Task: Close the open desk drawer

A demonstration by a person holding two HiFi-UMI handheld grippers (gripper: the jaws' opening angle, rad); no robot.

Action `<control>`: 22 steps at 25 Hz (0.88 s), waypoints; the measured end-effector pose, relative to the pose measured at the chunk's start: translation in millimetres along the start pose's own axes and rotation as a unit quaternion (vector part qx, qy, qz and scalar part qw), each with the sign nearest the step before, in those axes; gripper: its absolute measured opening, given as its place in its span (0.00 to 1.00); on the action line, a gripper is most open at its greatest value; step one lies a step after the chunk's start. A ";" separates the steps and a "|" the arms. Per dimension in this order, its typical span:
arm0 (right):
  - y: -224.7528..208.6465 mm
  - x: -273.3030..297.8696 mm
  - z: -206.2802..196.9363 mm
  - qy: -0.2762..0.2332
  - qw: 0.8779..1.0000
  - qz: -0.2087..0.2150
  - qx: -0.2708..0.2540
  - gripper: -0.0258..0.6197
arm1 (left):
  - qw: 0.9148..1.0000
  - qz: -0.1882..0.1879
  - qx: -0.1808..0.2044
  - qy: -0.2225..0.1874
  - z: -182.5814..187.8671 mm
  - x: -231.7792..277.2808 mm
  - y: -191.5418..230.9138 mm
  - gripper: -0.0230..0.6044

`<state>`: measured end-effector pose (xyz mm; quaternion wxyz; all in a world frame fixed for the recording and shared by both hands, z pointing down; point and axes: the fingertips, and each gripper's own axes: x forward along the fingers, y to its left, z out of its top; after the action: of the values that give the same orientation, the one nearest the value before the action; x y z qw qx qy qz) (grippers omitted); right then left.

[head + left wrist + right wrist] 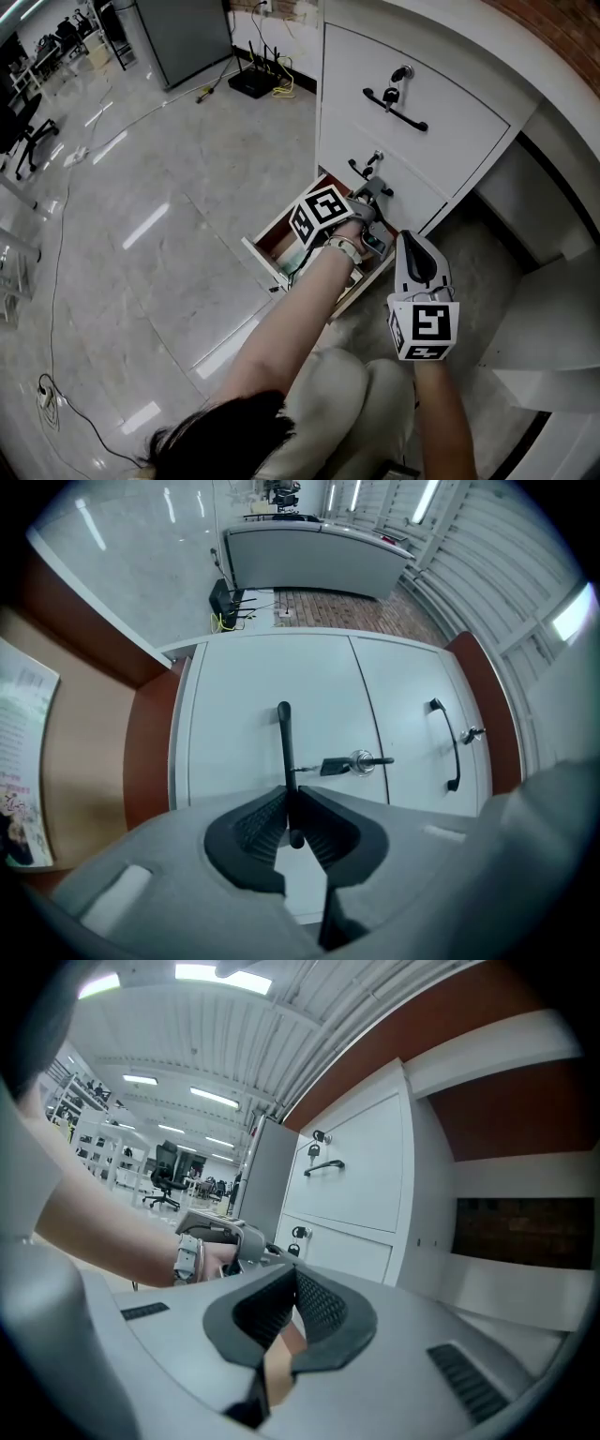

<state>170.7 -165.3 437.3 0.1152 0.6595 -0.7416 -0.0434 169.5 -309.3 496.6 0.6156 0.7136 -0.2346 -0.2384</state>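
The white desk pedestal [441, 122] has two drawer fronts with black handles and keys, and a bottom drawer [281, 239] pulled out, its wooden inside showing papers. My left gripper [375, 195] reaches over that open drawer. In the left gripper view it [289, 794] is shut on the black handle [284, 738] of the middle drawer front, next to its key [352, 762]. The top drawer's handle [451, 746] shows further right. My right gripper [410, 236] hovers to the right of the open drawer, pointing at the pedestal; its jaws [292, 1274] are shut on nothing.
A black router [253, 82] with cables sits on the tiled floor by the wall, near a grey cabinet [183, 33]. An office chair [28, 122] stands far left. The desk's knee space [553, 216] opens on the right. The person's knees [347, 394] are below the drawer.
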 end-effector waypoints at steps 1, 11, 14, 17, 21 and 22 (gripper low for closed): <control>0.3 -2.9 1.3 -0.001 1.000 0.001 -0.002 0.06 | 1.000 0.008 0.004 0.003 0.3 -0.4 0.7 0.07; 12.1 -17.2 11.0 -0.009 0.999 0.023 -0.022 0.06 | 0.997 0.002 0.062 0.035 -1.4 -42.3 -15.5 0.18; 14.6 -14.7 17.4 -0.019 0.999 0.025 -0.024 0.06 | 0.988 -0.037 0.142 0.037 5.2 -61.0 -43.1 0.18; 16.6 -15.7 23.2 -0.028 0.999 0.026 -0.021 0.06 | 0.970 -0.066 0.233 0.034 9.0 -82.3 -72.0 0.18; 20.1 -11.8 24.7 -0.032 0.999 0.034 -0.019 0.06 | 0.939 -0.089 0.329 0.035 7.5 -105.7 -97.2 0.08; 21.9 -10.6 25.1 -0.034 0.998 0.038 -0.019 0.06 | 0.929 -0.089 0.358 0.037 5.8 -111.4 -101.2 0.07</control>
<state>144.9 -154.3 416.5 0.1039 0.6263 -0.7689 -0.0753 83.6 -230.4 401.5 0.3035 0.9128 -0.2173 -0.1660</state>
